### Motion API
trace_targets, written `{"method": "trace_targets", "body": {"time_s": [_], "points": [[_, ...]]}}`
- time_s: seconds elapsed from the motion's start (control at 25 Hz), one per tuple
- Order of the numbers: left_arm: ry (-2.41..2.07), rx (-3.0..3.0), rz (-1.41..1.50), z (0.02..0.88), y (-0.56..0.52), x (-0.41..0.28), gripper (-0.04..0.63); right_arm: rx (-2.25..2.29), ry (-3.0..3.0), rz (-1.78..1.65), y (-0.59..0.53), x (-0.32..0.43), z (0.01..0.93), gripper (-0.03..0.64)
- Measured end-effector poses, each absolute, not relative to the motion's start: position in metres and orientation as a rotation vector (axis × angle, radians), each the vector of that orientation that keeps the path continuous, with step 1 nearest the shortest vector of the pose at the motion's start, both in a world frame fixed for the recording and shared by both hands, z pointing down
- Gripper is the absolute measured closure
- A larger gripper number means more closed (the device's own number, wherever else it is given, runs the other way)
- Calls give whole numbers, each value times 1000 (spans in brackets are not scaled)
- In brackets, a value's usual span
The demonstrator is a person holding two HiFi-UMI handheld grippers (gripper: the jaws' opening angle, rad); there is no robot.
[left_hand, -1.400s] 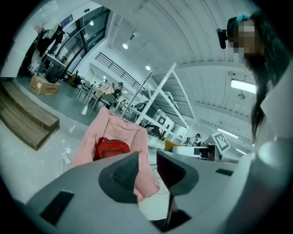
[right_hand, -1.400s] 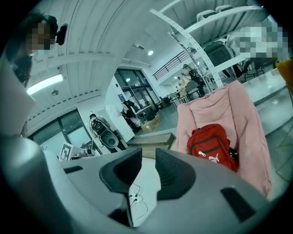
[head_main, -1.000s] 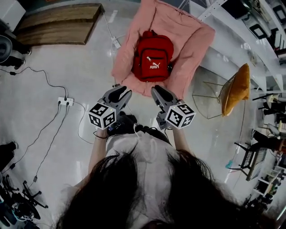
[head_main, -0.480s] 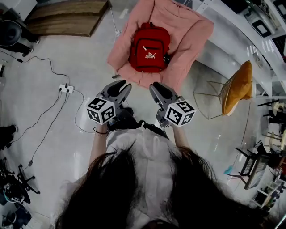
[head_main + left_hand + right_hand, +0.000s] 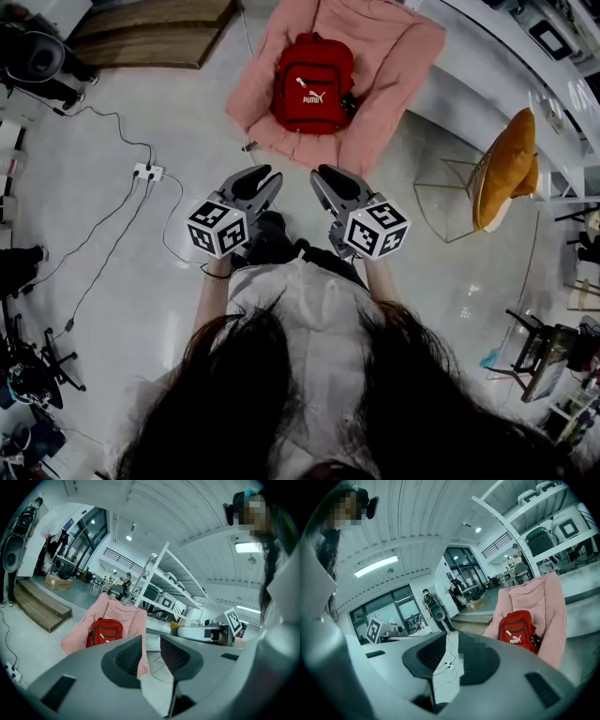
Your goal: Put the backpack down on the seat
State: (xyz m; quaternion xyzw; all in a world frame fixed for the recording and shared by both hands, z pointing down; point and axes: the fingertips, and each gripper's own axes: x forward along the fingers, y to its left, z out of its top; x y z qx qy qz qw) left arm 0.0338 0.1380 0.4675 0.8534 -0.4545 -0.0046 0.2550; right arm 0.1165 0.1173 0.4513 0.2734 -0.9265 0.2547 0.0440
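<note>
Left gripper and right gripper hang empty side by side at the person's waist. Each has its jaws a narrow way apart with nothing between the pads, and both point across the pale floor toward the pink padded chair at the far side of the scene. On that chair's seat rests the red Puma backpack, upright with its logo pocket facing out and its back leaning into the cushioning, well apart from either tool. A dark item lies tucked just beside the bag's right edge, too small to identify. Judged from how things lie, the bag is already put down and the task looks complete: the soft, dished seat cradles it so that it needs no support, which would explain why neither gripper is near it. The left forearm and right forearm are bent and drawn in close to the body. The grippers therefore sit level, near each other but not touching, their marker cubes turned up toward the head camera, in a relaxed stand-off pose rather than a reach. A white power strip lies on the floor to the left with cables trailing from it, a yellow-cushioned wire chair stands to the right, and a low wooden platform sits at far left
</note>
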Motion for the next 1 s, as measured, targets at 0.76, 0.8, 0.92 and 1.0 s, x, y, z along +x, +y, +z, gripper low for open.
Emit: {"method": "trace_targets", "body": {"time_s": [0.76,0.8,0.92,1.0], "points": [[-1299,2324,8,459,151,42,466,785,-2841,697,131,128,452,528],[-1303,2323,8,460,150,40,466,784,-2841,695,130,127,452,528],[-1314,2321,5,458,146,37,466,782,-2841,685,126,126,452,529],[-1321,2322,3,457,142,35,466,783,-2841,679,122,125,452,528]]}}
